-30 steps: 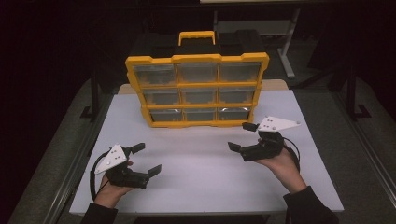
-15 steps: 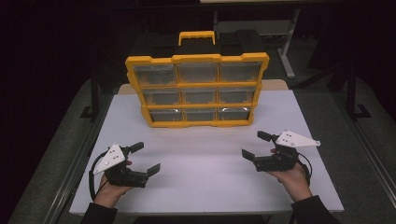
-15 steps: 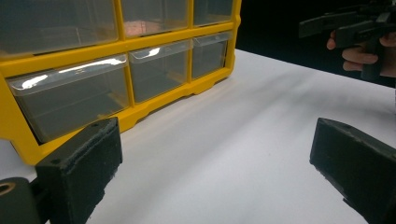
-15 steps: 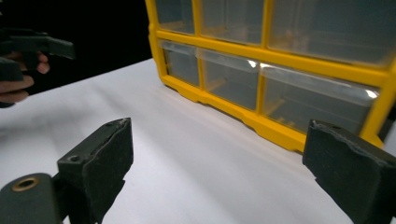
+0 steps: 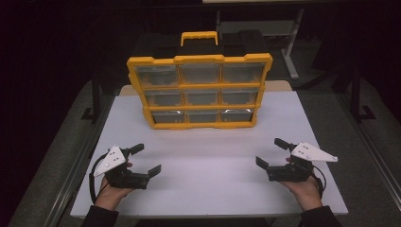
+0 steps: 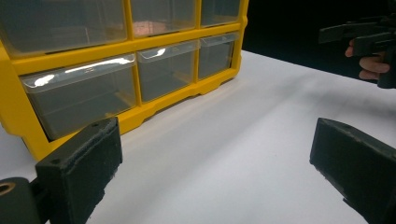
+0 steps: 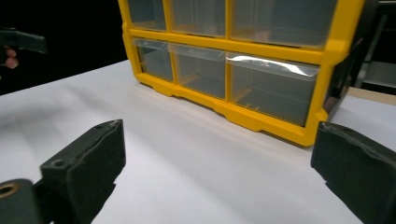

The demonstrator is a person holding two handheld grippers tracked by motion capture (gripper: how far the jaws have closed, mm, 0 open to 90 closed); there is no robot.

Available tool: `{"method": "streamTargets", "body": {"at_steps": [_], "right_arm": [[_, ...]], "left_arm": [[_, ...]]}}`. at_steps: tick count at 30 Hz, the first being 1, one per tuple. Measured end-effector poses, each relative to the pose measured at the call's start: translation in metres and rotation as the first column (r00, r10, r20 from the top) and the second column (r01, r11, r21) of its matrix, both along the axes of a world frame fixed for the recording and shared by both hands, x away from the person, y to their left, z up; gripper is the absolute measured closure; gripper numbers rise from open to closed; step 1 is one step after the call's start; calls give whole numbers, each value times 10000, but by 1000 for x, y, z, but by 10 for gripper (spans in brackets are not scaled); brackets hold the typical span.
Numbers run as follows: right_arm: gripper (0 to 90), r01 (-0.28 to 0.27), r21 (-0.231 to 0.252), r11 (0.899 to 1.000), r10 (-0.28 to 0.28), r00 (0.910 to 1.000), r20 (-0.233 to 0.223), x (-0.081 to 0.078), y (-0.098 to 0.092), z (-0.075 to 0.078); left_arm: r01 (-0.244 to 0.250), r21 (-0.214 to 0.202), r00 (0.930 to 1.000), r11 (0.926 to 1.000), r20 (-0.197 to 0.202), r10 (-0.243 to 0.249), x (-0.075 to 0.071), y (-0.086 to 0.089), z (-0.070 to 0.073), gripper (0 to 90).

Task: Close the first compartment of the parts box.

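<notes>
My left claw point(image 5: 144, 161) and right claw point(image 5: 273, 153) hung wide open and empty, well short of the drawer cabinet point(image 5: 199, 92); every drawer looked shut, untouched.

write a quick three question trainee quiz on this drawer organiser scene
1. How many clear drawers does the yellow organiser show at its front?
2. True or false: the right gripper holds a drawer.
3. Which stands nearer the organiser's bottom left drawer: A, the left gripper, or B, the right gripper?

Key: 1. Nine, three rows of three. 2. False; its jaws stand open over the bare white table. 3. A.
</notes>
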State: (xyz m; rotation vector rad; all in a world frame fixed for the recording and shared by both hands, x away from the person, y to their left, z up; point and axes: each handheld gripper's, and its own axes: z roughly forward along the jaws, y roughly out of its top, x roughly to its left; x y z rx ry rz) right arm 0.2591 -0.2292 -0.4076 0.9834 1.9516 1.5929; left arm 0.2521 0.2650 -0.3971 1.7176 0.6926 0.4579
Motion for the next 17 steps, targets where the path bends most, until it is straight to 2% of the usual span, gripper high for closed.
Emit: {"method": "streamTargets", "body": {"at_steps": [17], "right_arm": [[26,-35,29,10000,36,10000,-46,-3,-2,-2]], "left_arm": [[26,34,10000,10000,-70,-26,0,-1,-1,18]]}}
